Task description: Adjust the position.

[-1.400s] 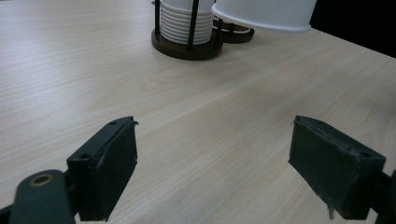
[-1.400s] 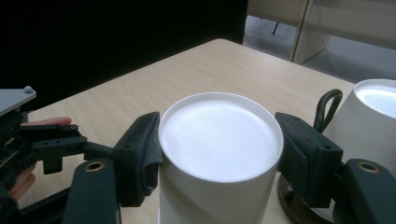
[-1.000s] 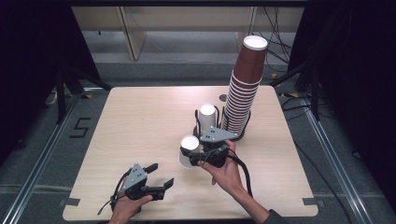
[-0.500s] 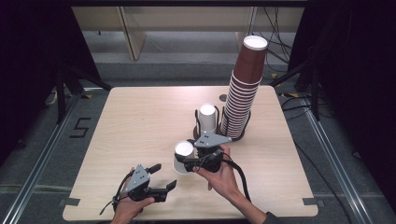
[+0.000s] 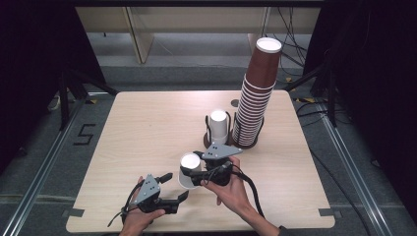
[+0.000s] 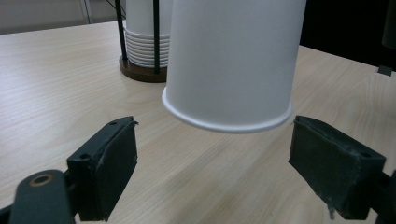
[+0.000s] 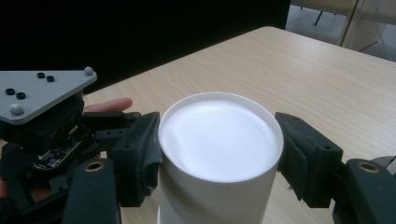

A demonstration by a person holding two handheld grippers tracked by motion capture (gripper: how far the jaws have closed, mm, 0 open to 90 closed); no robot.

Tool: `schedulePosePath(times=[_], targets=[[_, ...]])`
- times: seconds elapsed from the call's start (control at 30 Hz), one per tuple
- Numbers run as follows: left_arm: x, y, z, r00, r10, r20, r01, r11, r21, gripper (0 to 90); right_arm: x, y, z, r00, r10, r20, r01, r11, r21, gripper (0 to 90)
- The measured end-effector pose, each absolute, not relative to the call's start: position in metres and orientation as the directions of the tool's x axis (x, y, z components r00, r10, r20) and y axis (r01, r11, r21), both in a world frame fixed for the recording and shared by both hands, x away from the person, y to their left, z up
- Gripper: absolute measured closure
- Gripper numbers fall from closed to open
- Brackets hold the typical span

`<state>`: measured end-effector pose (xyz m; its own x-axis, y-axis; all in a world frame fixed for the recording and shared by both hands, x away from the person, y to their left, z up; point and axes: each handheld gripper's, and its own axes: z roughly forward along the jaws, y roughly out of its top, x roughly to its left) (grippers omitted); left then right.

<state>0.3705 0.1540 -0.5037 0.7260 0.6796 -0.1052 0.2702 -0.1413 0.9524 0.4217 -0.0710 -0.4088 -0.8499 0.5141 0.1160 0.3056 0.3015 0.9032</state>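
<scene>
White cup w/ white base; black tools, grey plates. Far right: brown cup stack, white inside. Counter pale wood grain. Floor grey.

black two-jaw gripper; grey three-cornered plate; trailing black cable

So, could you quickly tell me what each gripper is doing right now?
Left gripper: open, holding nothing.
Right gripper: shut on the white cup, upside down.
</scene>
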Motion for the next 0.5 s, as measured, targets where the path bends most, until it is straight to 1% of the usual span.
schedulePosePath(times=[0.1,0.23,0.27,0.3,0.5], targets=[[0.371,0.152,-0.505,0.729,0.677,-0.100,0.267,-0.147,0.952,14.7,0.420,-0.071,-0.409,-0.842,0.527,0.118,0.315,0.301,0.900,35.1],[0.371,0.148,-0.505,0.737,0.668,-0.102,0.259,-0.141,0.956,14.6,0.419,-0.070,-0.410,-0.847,0.513,0.138,0.327,0.299,0.896,35.1],[0.371,0.147,-0.505,0.740,0.665,-0.100,0.254,-0.139,0.957,14.6,0.418,-0.069,-0.411,-0.848,0.506,0.160,0.338,0.285,0.897,35.2],[0.371,0.146,-0.505,0.743,0.662,-0.098,0.251,-0.140,0.958,14.6,0.419,-0.068,-0.411,-0.856,0.495,0.152,0.325,0.286,0.901,35.2],[0.371,0.141,-0.506,0.757,0.647,-0.089,0.231,-0.139,0.963,14.6,0.417,-0.067,-0.413,-0.859,0.484,0.169,0.340,0.292,0.894,35.2]])
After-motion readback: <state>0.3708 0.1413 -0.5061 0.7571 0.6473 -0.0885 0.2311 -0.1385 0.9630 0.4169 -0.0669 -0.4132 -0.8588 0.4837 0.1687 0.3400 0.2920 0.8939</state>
